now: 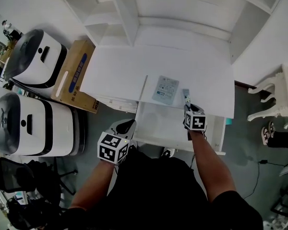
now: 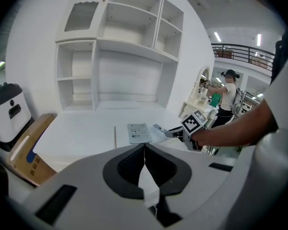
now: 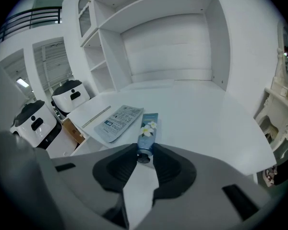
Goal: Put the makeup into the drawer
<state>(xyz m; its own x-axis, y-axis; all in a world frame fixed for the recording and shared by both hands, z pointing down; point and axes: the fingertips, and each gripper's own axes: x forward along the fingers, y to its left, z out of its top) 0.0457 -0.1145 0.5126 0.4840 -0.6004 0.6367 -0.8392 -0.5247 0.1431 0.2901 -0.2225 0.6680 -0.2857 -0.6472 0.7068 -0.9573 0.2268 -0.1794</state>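
A blue makeup tube [image 3: 147, 128] with a flower print lies on the white desk [image 1: 134, 71] near its front edge, cap end toward me. My right gripper [image 3: 145, 153] is shut on that cap end, a pad against each side. The head view shows the tube [image 1: 186, 97] just ahead of the right gripper [image 1: 188, 108], above the open white drawer [image 1: 156, 128]. My left gripper [image 2: 144, 147] is shut with nothing in it. It hangs by the drawer's front left corner [image 1: 126, 126].
A printed leaflet [image 1: 165, 89] and a thin stick [image 1: 145, 87] lie on the desk left of the tube. A shelf hutch [image 1: 125, 13] stands behind. A cardboard box [image 1: 74, 75] and two white machines [image 1: 36, 56] are at left, a white chair [image 1: 278, 99] at right.
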